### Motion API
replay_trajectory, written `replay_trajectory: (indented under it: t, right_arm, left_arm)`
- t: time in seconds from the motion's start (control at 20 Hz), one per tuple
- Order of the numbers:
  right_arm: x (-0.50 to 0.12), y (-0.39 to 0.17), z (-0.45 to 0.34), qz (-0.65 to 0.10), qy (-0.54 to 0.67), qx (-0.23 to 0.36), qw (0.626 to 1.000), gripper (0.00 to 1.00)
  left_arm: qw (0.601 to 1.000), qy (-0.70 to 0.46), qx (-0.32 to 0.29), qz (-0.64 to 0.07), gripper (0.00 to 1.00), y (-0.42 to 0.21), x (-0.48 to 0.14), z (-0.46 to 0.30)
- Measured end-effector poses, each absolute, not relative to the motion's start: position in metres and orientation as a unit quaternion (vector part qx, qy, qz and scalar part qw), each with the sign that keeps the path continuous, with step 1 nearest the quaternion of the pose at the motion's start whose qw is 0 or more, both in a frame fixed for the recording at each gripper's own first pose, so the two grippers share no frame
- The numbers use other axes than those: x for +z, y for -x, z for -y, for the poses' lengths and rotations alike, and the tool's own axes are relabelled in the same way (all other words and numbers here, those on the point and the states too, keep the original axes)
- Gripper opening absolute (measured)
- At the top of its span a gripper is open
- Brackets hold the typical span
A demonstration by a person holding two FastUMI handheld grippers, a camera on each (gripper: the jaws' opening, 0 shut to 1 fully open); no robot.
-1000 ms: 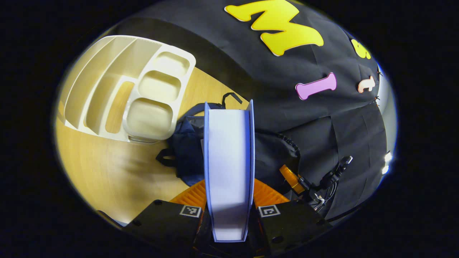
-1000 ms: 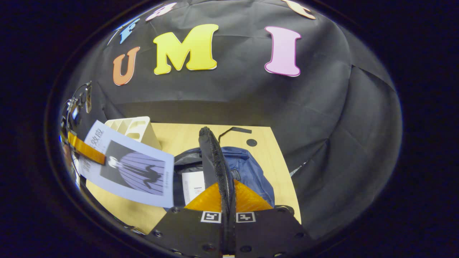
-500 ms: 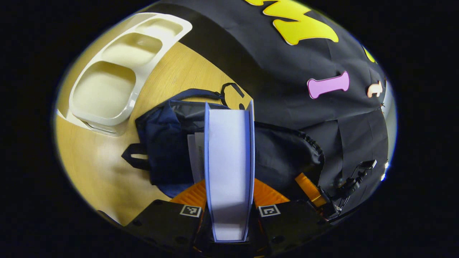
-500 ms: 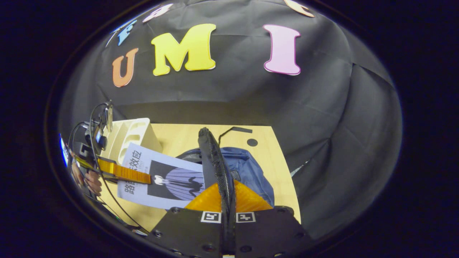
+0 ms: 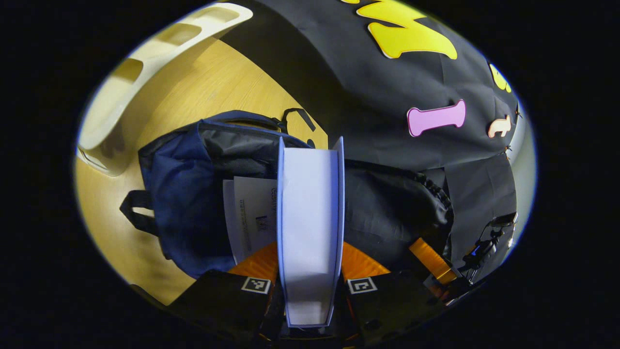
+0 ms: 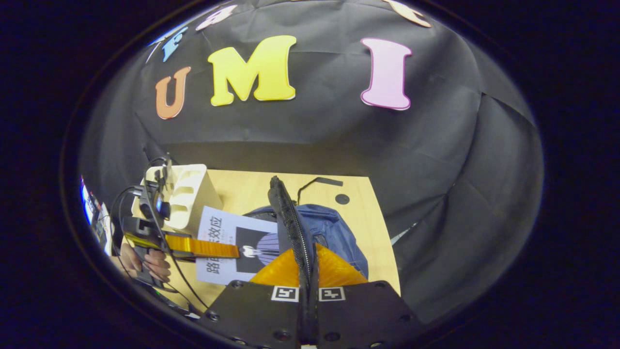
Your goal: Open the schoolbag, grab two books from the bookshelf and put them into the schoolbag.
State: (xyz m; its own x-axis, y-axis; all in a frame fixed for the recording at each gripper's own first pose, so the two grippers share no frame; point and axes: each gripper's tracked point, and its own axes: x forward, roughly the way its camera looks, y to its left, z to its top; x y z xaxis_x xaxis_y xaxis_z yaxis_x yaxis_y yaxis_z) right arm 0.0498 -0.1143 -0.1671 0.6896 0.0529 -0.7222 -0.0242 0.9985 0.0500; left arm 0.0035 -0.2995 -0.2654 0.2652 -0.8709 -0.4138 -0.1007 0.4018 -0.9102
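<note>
The left gripper (image 5: pixel 310 264) had its 2 fingers clamped on the covers of a pale lilac-blue paperback book (image 5: pixel 310 228) held edge-on between them; in the right gripper view that same gripper (image 6: pixel 227 249) reached in from the left, level and pointing right, with a person's bare hand (image 6: pixel 145 261) wrapped round its handle. The right gripper (image 6: pixel 308 276) had its 2 fingers pinched tight on a black zippered flap of the navy blue fabric schoolbag (image 6: pixel 290 218), which stood upright between them. In the left gripper view the right gripper (image 5: pixel 436 264) appeared low on the right, angled up and to the left.
</note>
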Motion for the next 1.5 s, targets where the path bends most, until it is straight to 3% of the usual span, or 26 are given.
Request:
replay_trajectory:
  t: [0.45, 0.85, 1.15, 1.2, 1.35, 1.4, 1.5]
  right_arm:
    - [-0.164, -0.053, 0.103, -0.390, -0.011, 0.023, 0.921, 0.00]
    - [-0.168, -0.051, 0.090, -0.391, -0.007, 0.022, 0.920, 0.00]
    - [-0.175, -0.049, 0.081, -0.396, 0.009, 0.028, 0.918, 0.00]
    - [-0.176, -0.050, 0.078, -0.396, 0.009, 0.029, 0.918, 0.00]
    - [-0.180, -0.049, 0.075, -0.397, 0.009, 0.032, 0.917, 0.00]
    - [-0.181, -0.049, 0.073, -0.396, 0.008, 0.033, 0.918, 0.00]
    - [-0.183, -0.049, 0.072, -0.395, 0.005, 0.035, 0.918, 0.00]
  left_arm:
    - [0.598, 0.512, -0.314, -0.531, 0.46, -0.005, -0.290, 0.354]
    - [0.587, 0.523, -0.318, -0.530, 0.46, -0.009, -0.320, 0.374]
    - [0.566, 0.474, -0.288, -0.609, 0.70, 0.012, -0.342, 0.371]
    - [0.567, 0.457, -0.281, -0.625, 0.67, 0.017, -0.342, 0.368]
    - [0.589, 0.378, -0.246, -0.671, 0.87, 0.028, -0.347, 0.343]
    - [0.601, 0.346, -0.233, -0.682, 0.79, 0.031, -0.346, 0.331]
    - [0.623, 0.291, -0.216, -0.694, 0.79, 0.039, -0.340, 0.305]
